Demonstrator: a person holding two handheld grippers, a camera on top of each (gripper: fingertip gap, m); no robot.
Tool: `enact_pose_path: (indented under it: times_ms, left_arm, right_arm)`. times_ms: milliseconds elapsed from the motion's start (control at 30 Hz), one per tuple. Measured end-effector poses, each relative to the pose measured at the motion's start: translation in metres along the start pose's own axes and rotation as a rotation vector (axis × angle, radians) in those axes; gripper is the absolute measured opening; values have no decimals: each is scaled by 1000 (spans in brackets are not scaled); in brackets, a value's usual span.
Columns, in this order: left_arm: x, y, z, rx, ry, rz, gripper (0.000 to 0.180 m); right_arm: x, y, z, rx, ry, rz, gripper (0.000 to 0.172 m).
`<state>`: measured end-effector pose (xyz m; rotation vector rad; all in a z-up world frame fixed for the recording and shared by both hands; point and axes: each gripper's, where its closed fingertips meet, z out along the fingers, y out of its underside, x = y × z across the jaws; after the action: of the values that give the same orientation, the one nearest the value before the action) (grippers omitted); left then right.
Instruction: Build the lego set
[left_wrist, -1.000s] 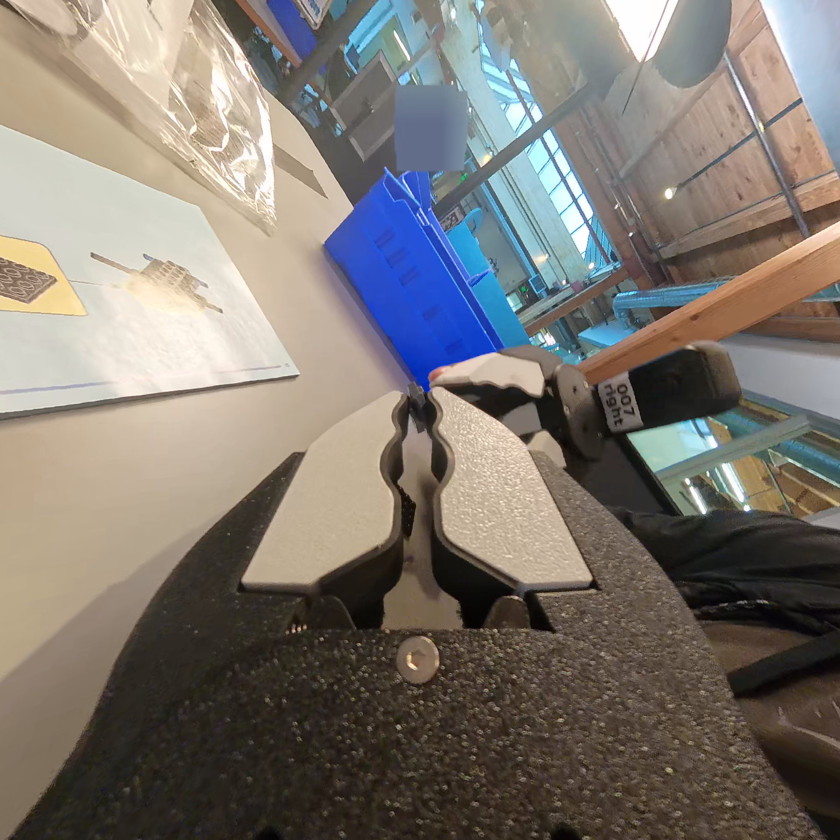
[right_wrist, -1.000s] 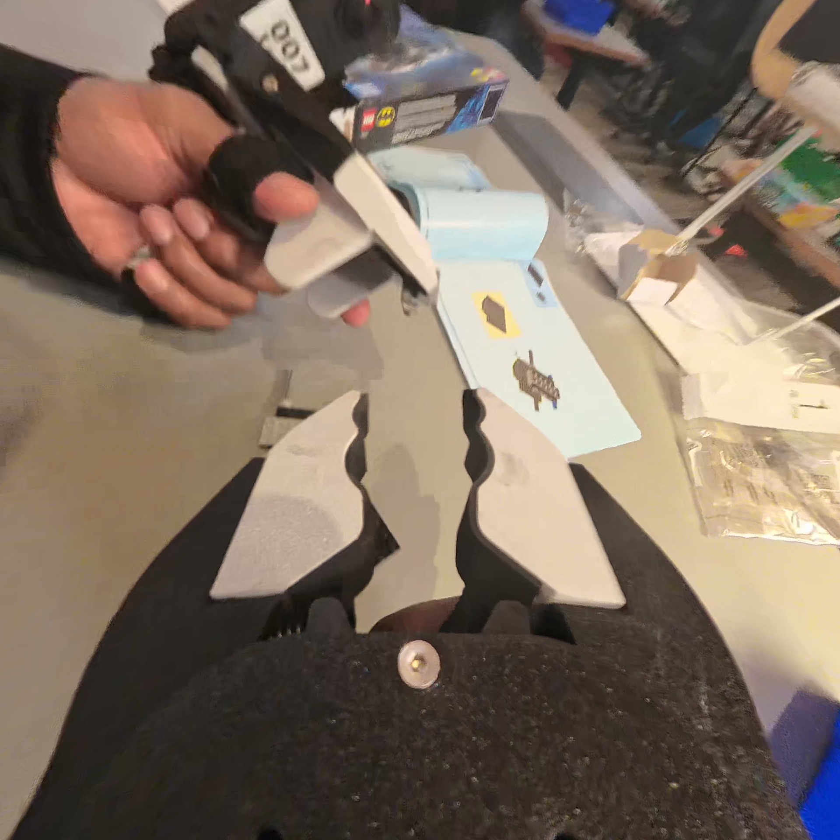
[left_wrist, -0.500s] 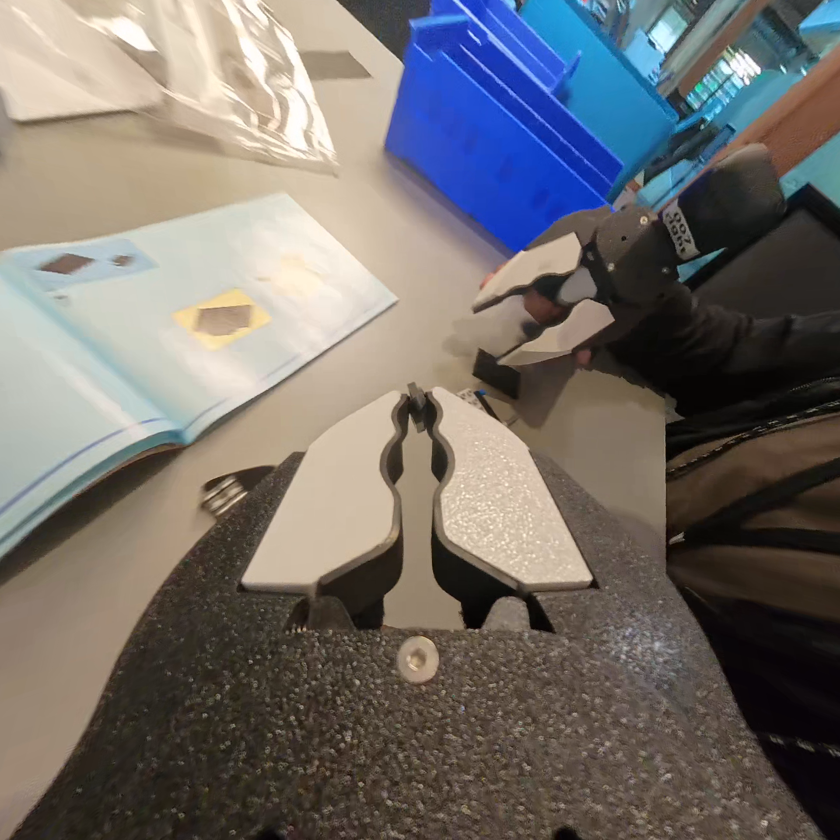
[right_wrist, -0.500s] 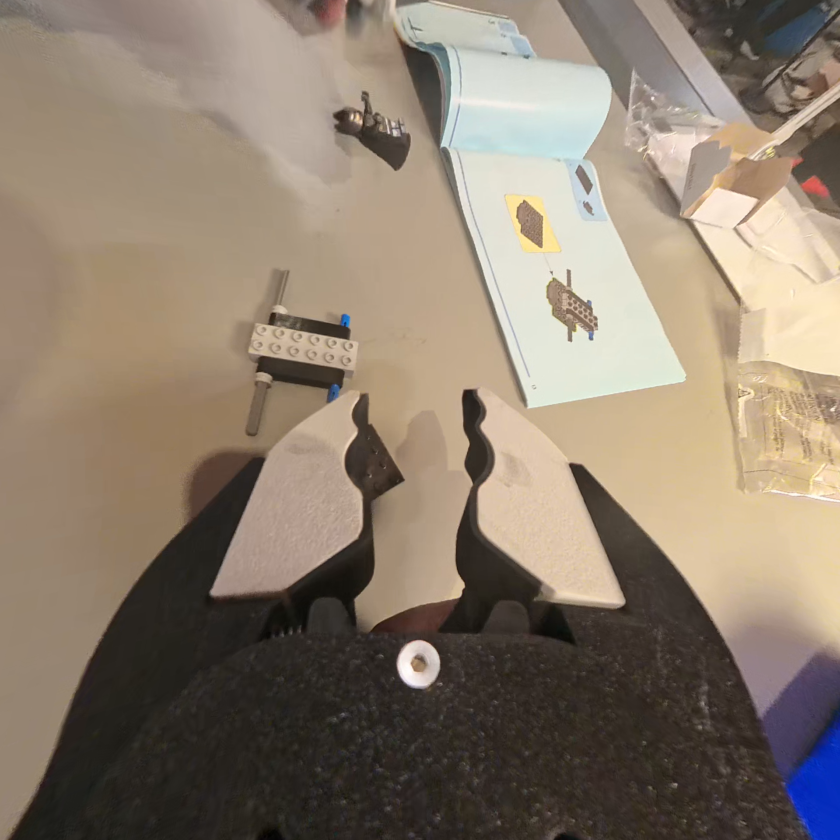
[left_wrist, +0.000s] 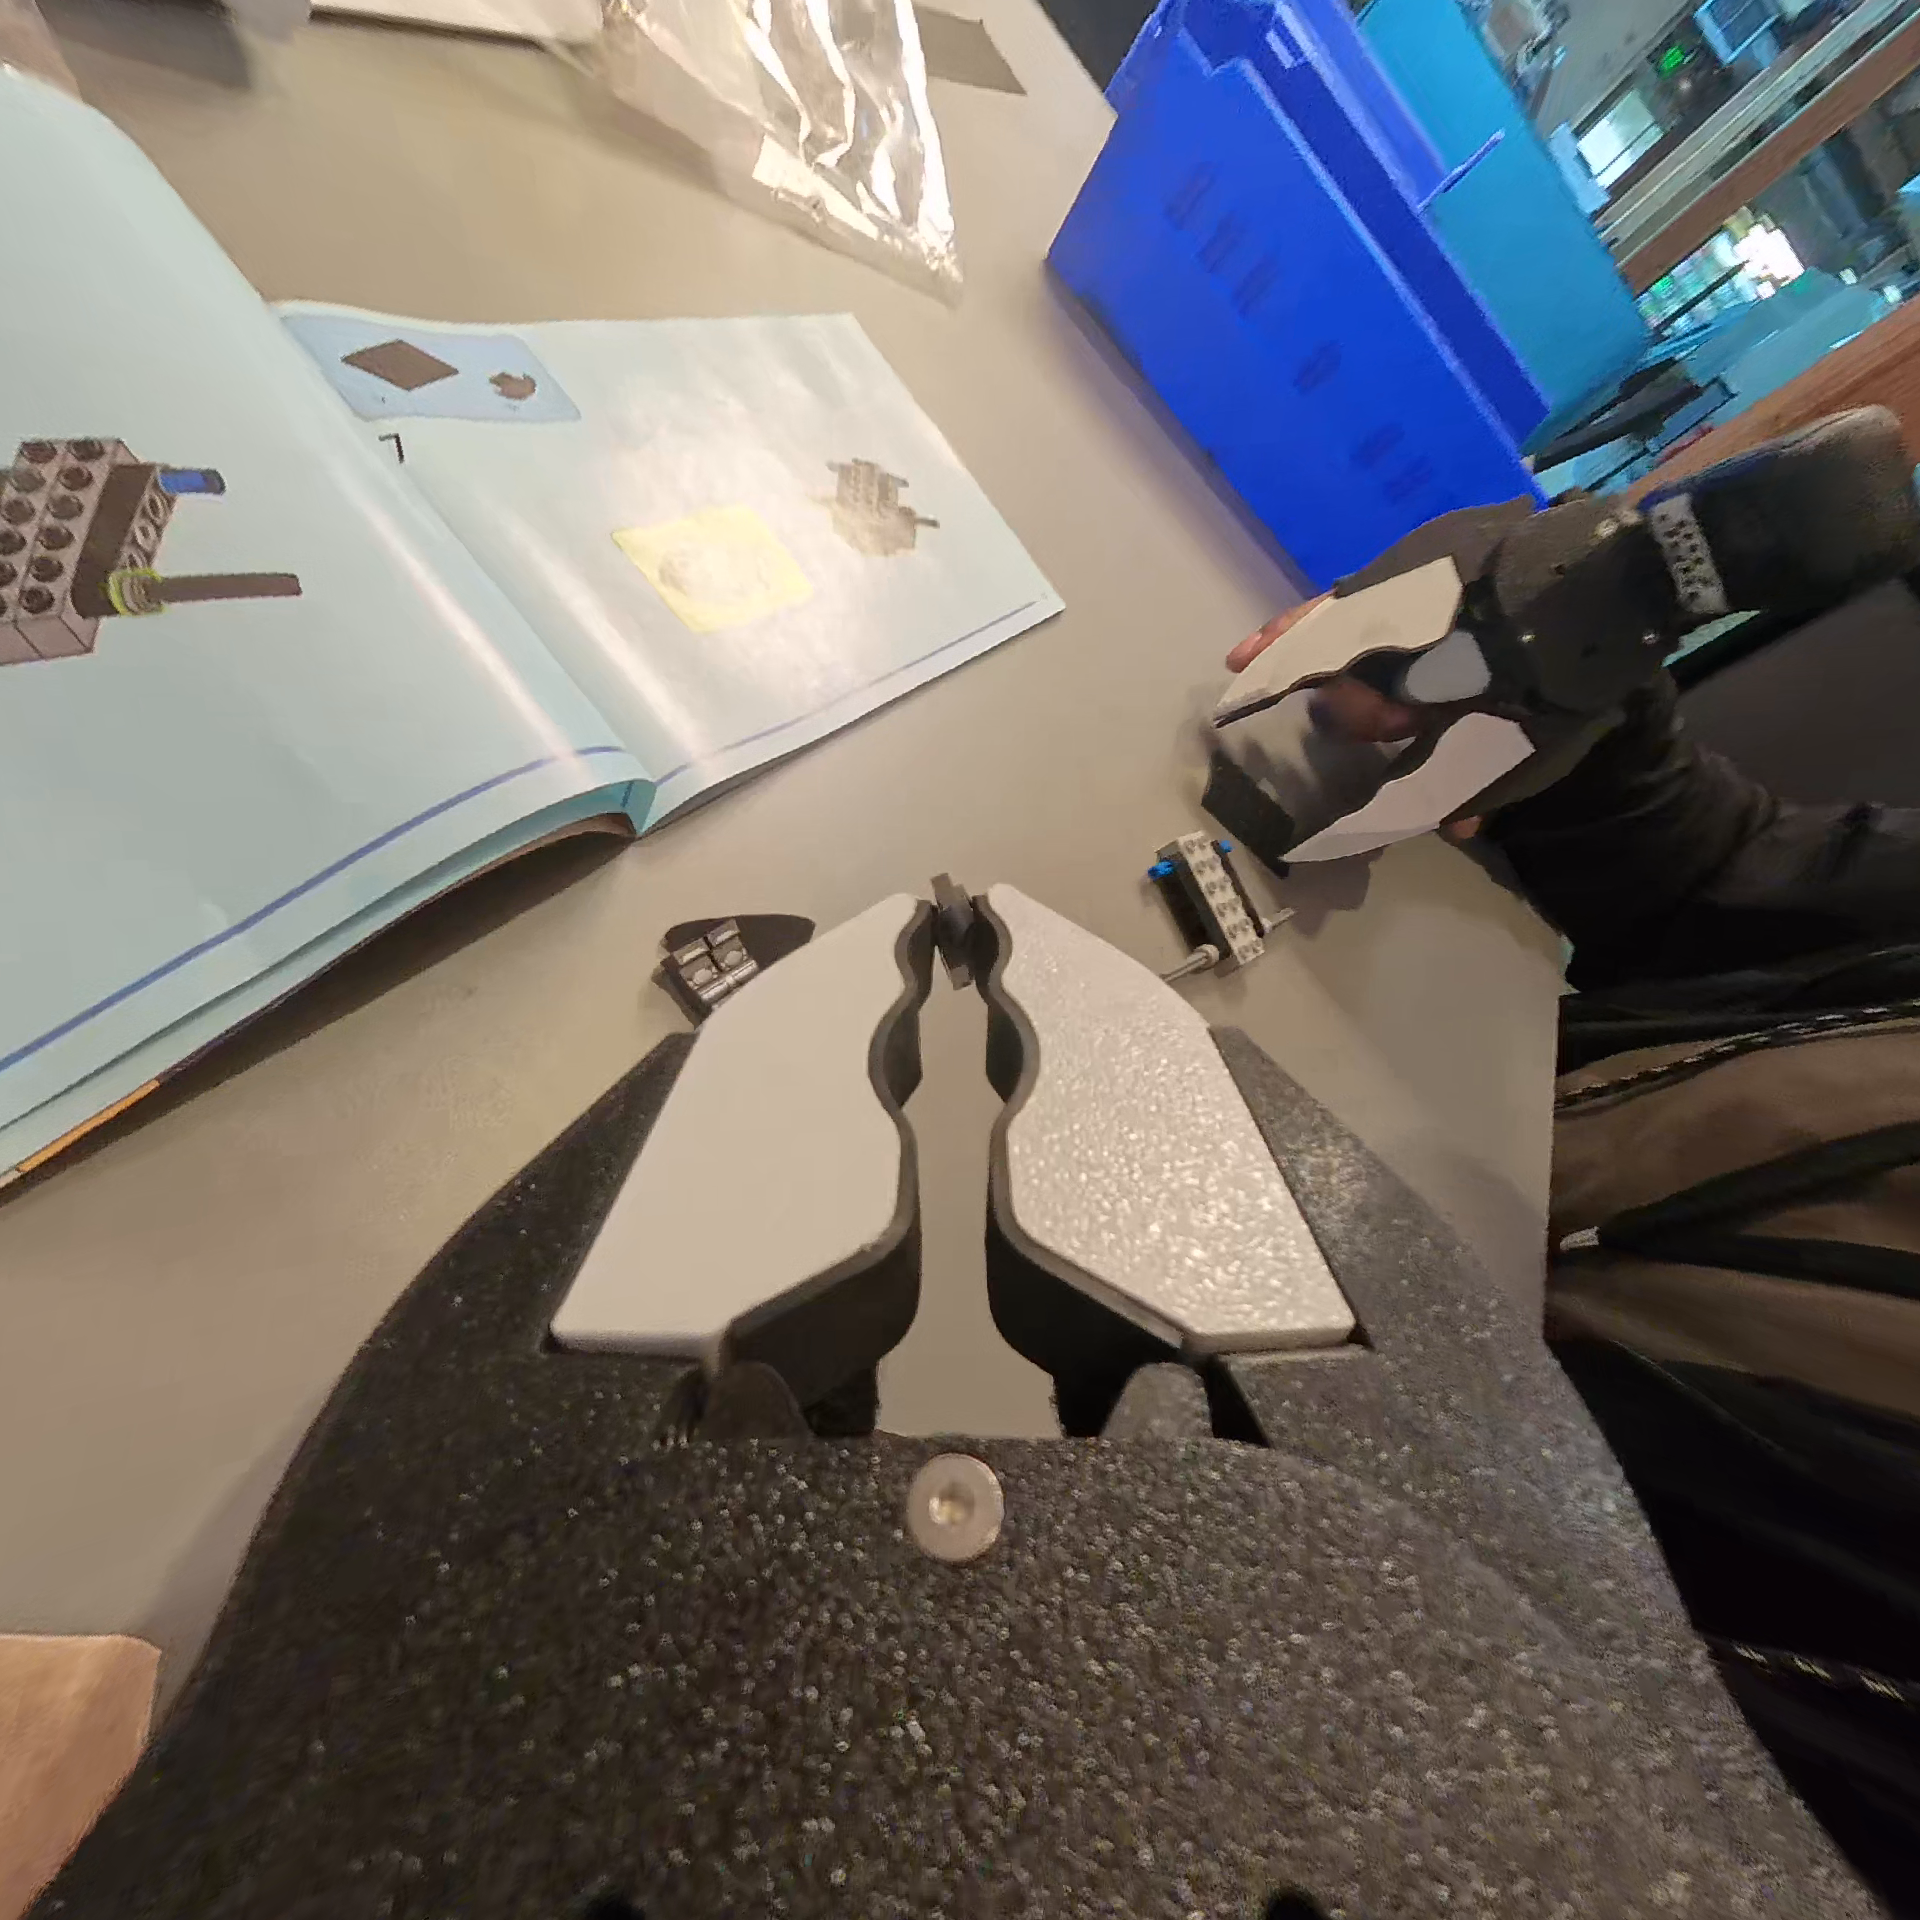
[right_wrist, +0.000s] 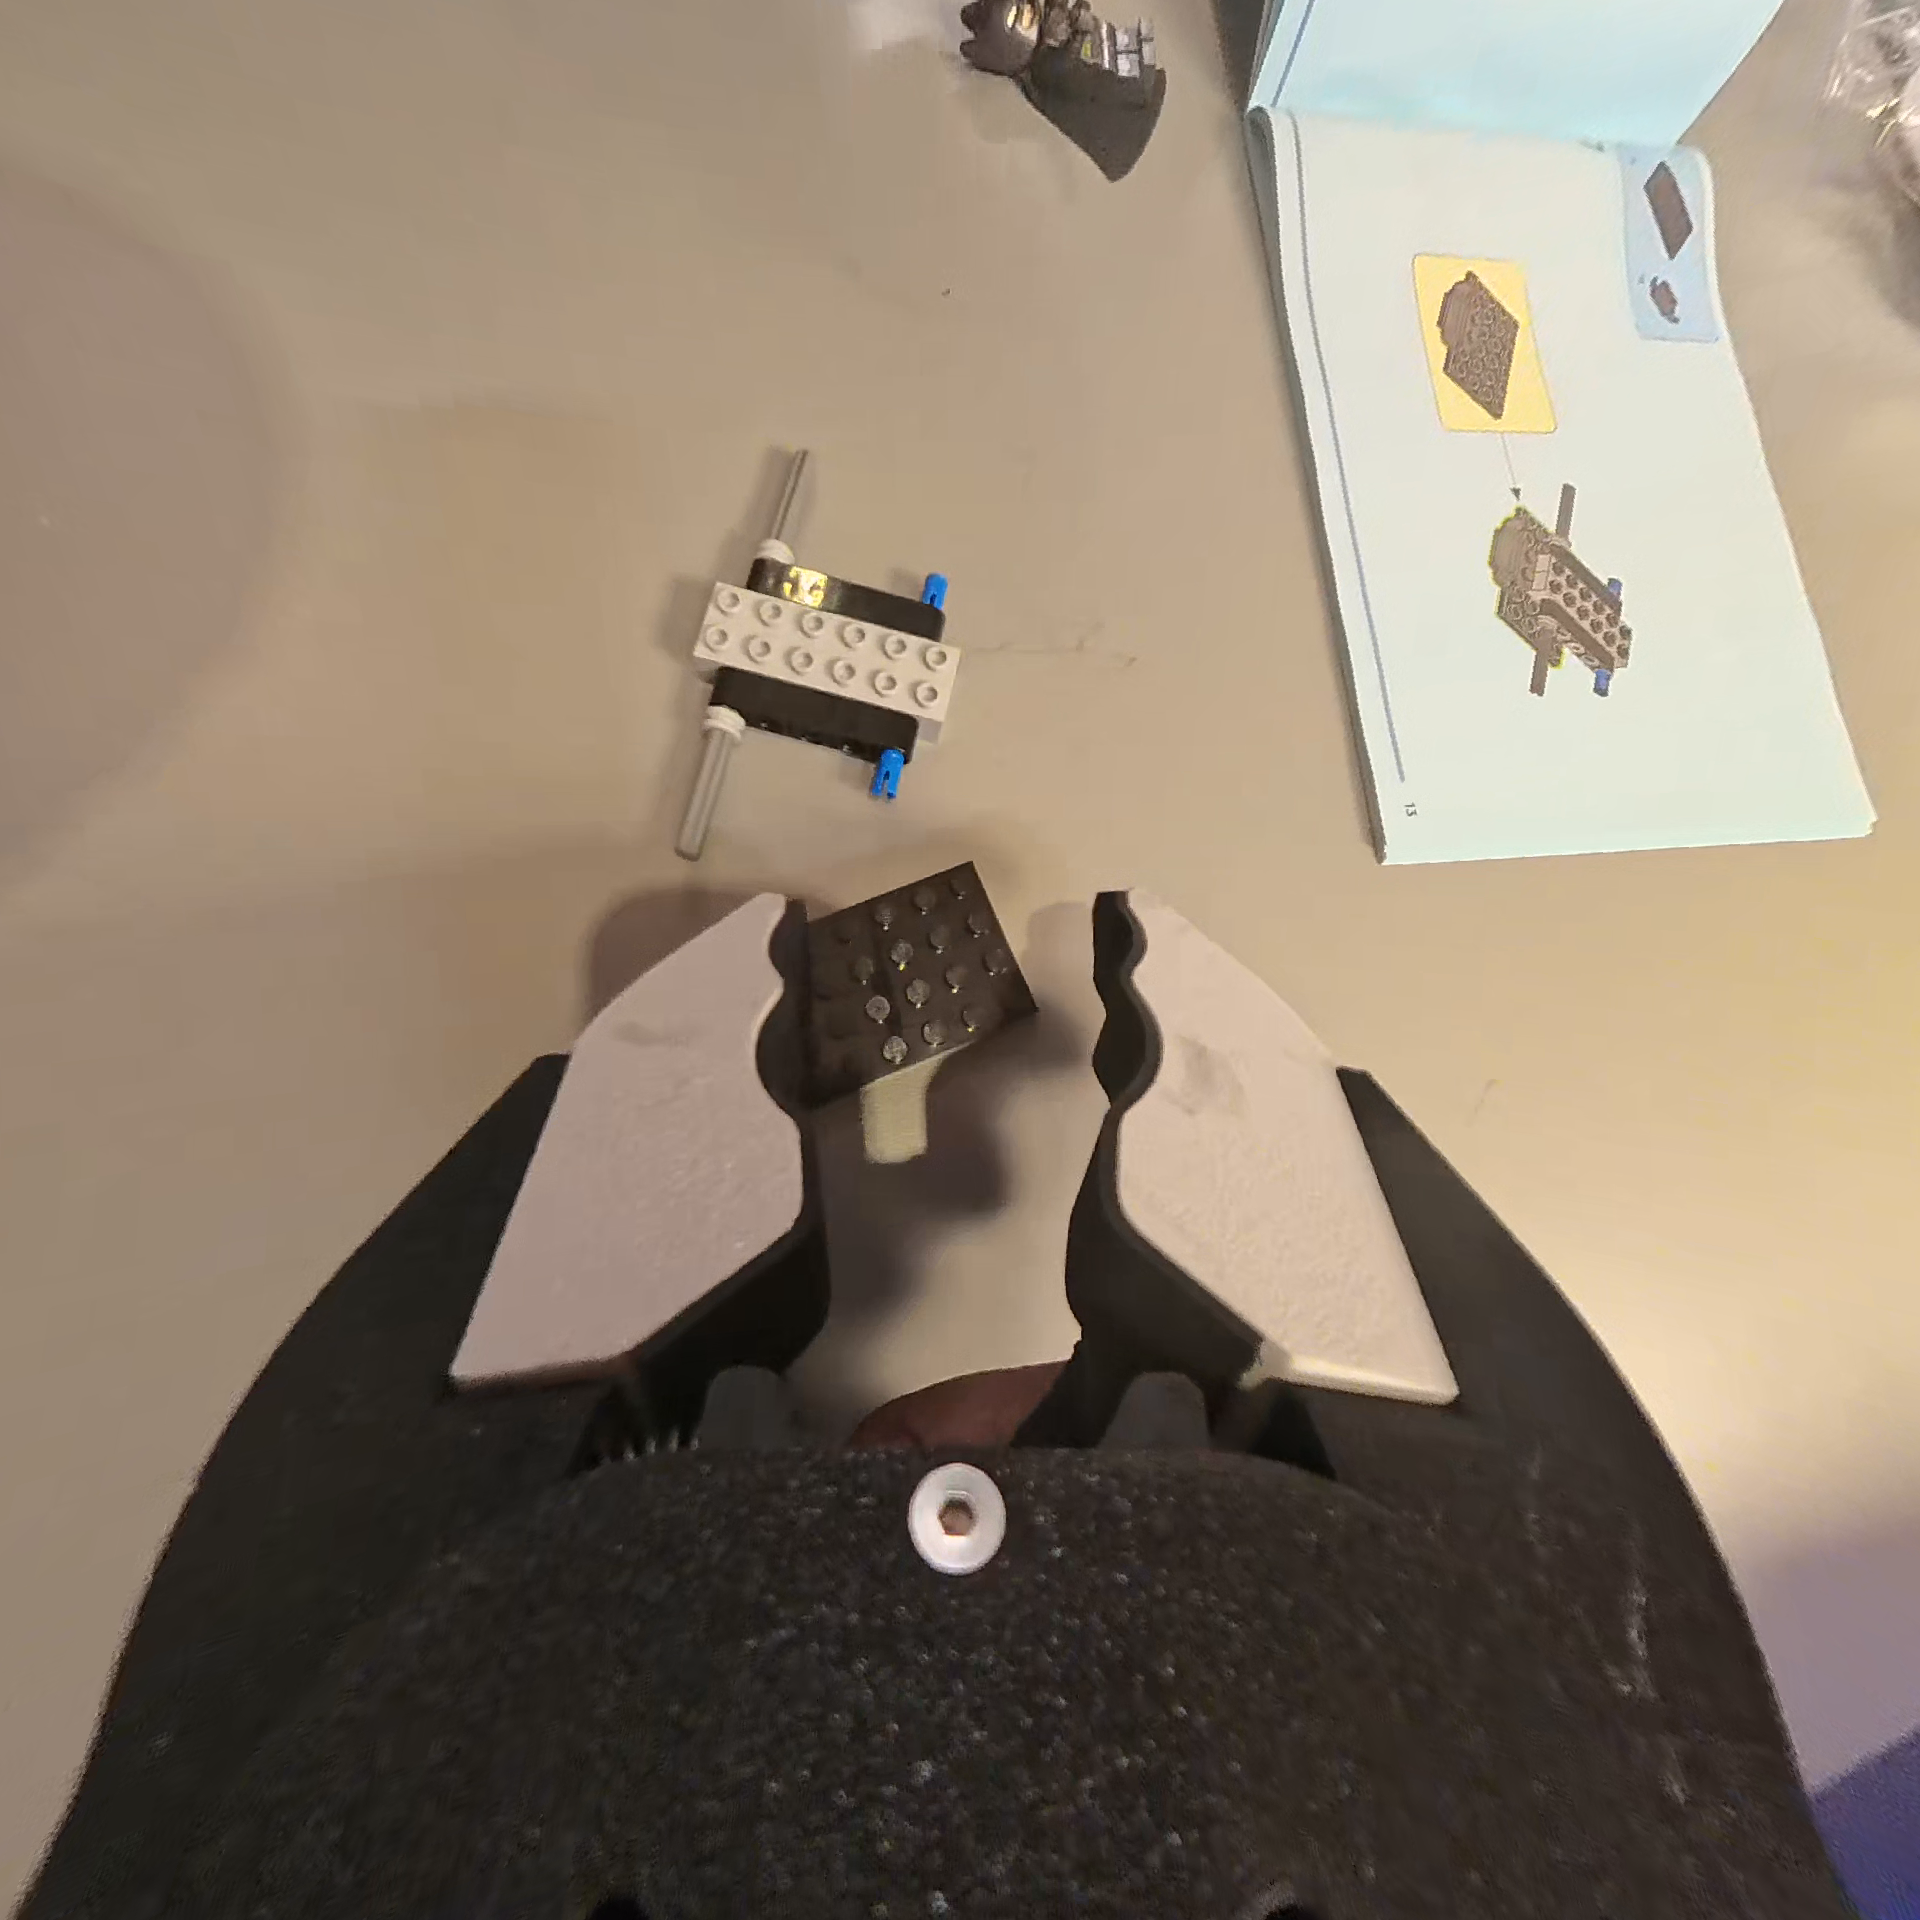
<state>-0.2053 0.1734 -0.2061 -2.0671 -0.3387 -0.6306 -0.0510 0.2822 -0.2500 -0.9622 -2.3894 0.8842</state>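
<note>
My left gripper (left_wrist: 951, 935) is shut on a small dark brick piece (left_wrist: 948, 928) pinched at its fingertips, above the grey table (left_wrist: 312, 1195). My right gripper (right_wrist: 945, 914) is open and low over the table. A black studded plate (right_wrist: 914, 977) lies between its fingers, against the left finger (right_wrist: 665, 1091) and apart from the right finger. The left wrist view shows the right gripper (left_wrist: 1252, 784) over this plate (left_wrist: 1247, 816). A grey and black brick assembly (right_wrist: 821, 655) with a grey axle and blue pins lies just beyond; it also shows in the left wrist view (left_wrist: 1216, 904).
An open pale blue instruction booklet (left_wrist: 416, 520) lies on the table, and also shows in the right wrist view (right_wrist: 1558, 571). A dark minifigure (right_wrist: 1070, 73) lies farther off, close to my left fingertips (left_wrist: 717, 961). A blue bin (left_wrist: 1299, 291) and clear plastic bags (left_wrist: 810, 114) stand at the far side. Across from one pair of fingers to the other is roughly 20 cm. The dark minifigure (right_wrist: 1070, 73) is closer to my left gripper, around 5 cm from its tips; the right tips are 20 cm off.
My right gripper came down to the table and its jaws widened around the black plate. My left gripper swung down towards the table, still shut on the small dark piece.
</note>
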Motion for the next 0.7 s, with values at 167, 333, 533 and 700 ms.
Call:
enact_pose_path:
  times_ms: [167, 333, 533, 700]
  left_arm:
    - [-5, 17, 14, -107, -78, 52, 7]
    - [-20, 37, 5, -257, -206, 152, 6]
    - [-51, 40, -23, -292, -374, 155, 6]
    - [-50, 29, -39, -214, -358, 142, 7]
  right_arm:
    - [1, 2, 3, -12, 15, -12, 52]
    - [3, 1, 2, -12, 28, -15, 52]
    - [6, 1, -1, -8, 35, -11, 51]
    - [5, 4, -2, -19, 20, -13, 52]
